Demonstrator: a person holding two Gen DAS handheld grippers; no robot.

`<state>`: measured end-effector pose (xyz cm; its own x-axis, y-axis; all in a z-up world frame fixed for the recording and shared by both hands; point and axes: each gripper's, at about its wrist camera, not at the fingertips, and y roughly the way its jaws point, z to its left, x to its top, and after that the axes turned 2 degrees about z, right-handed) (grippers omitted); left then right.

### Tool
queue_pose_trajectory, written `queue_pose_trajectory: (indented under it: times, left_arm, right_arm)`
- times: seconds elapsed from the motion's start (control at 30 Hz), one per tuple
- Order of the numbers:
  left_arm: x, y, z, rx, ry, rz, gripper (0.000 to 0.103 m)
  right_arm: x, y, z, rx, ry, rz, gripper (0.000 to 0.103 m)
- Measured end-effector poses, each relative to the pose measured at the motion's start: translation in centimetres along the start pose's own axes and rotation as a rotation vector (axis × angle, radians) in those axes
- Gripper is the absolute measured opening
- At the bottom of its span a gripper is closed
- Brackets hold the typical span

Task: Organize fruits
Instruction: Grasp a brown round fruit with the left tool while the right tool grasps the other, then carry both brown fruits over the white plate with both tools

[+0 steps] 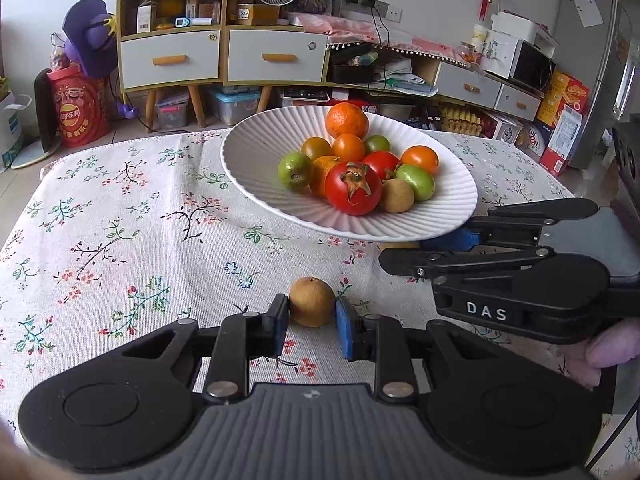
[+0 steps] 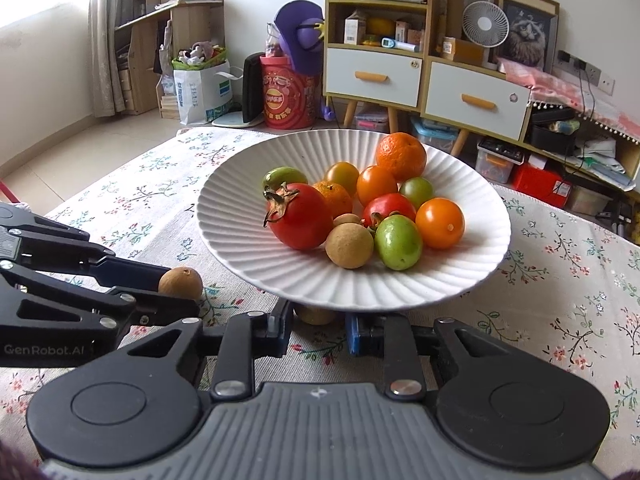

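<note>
A white ribbed plate (image 1: 248, 152) (image 2: 224, 208) on the flowered tablecloth holds a heap of fruit: a red tomato (image 1: 353, 188) (image 2: 298, 216), a mandarin (image 1: 346, 120) (image 2: 401, 156), orange and green small fruits, and a brown longan (image 1: 396, 196) (image 2: 349, 246). In front of the plate my left gripper (image 1: 312, 314) (image 2: 180, 291) is shut on a second brown longan (image 1: 311, 300) (image 2: 181, 280) resting on the cloth. My right gripper (image 2: 316, 326) (image 1: 402, 252) is shut on a third longan (image 2: 316, 315) (image 1: 400, 245), half hidden under the plate's near rim.
The tablecloth (image 1: 120, 240) covers the table to its far edge. Beyond it stand a drawer cabinet (image 1: 224, 56) with shelves, a red drum (image 1: 80, 112) and boxes on the floor. A person's fingers (image 1: 608, 350) grasp the right gripper's handle.
</note>
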<state>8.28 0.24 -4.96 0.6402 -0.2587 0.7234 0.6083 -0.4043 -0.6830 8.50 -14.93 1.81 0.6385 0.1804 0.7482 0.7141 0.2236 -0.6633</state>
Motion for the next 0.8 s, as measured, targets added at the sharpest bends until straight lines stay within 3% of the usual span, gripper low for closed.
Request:
queue_pose_trajectory:
  times: [0.43, 0.8]
  left_arm:
    - [-0.4, -1.3, -0.4, -0.02, -0.006, 0.001, 0.024]
    - [0.6, -2.6, -0.9, -0.025, -0.004, -0.039, 0.024]
  right_arm:
    - [-0.6, -2.5, -0.5, 0.051, 0.006, 0.025, 0.024]
    - [0.4, -4.7, -1.2, 0.054, 0.021, -0.037, 0.024]
